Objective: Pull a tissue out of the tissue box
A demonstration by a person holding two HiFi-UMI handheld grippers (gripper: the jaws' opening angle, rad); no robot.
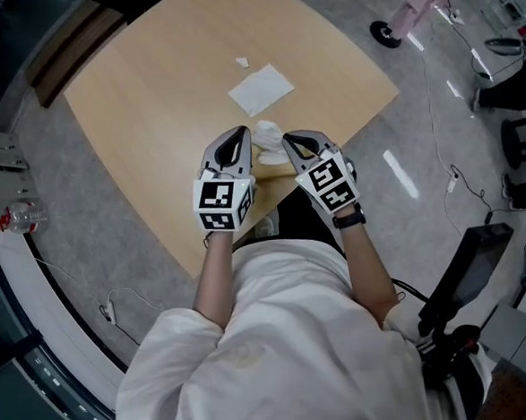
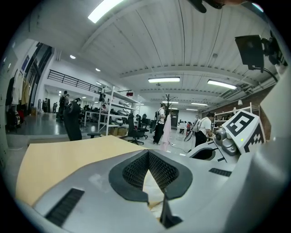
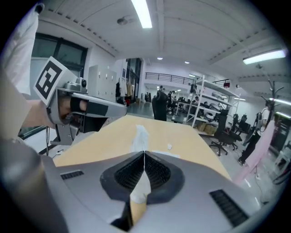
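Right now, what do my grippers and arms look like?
Both the left gripper and right gripper are grey shells with black ribbed jaw pads, each carrying a white cube with black square markers. You wear a white short-sleeved shirt and a black wristband on the right wrist.

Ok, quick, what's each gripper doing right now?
Left gripper: tongs shut, no clear grip on anything.
Right gripper: tongs shut on the tissue.

Flat tissue (image 1: 261,89) on table (image 1: 148,105), behind tissue box (image 1: 271,152).
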